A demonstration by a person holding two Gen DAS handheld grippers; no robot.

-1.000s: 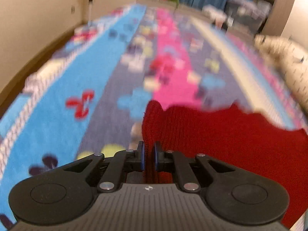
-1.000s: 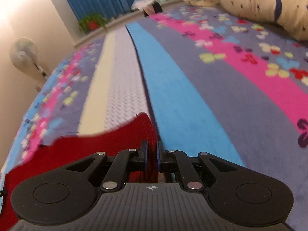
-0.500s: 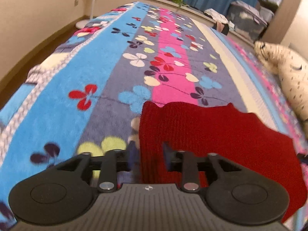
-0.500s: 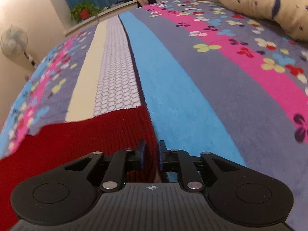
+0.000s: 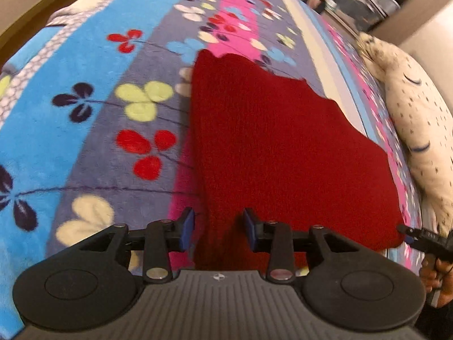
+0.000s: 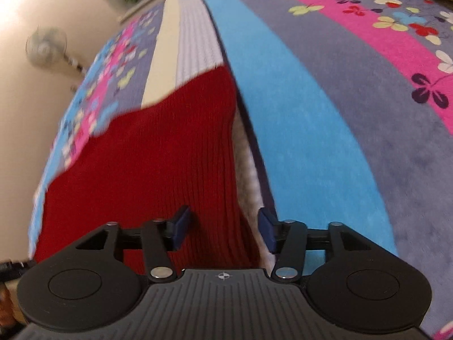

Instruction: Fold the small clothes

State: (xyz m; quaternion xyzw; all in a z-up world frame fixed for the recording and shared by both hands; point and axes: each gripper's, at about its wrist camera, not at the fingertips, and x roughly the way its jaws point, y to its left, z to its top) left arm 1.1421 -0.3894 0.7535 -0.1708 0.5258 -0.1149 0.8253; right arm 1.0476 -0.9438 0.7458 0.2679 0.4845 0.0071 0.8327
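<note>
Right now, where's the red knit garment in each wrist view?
Left wrist: red knit garment fills centre to lower right, its near left edge between the left tongs.
Right wrist: it fills centre-left, its near right edge between the right tongs.
Shared landmark: the striped floral blanket under it.

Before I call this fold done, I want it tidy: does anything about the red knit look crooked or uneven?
Yes. The red knit lies flat on the bedspread, but its far edge runs ragged and slanted instead of straight, so the layers look misaligned.
</note>
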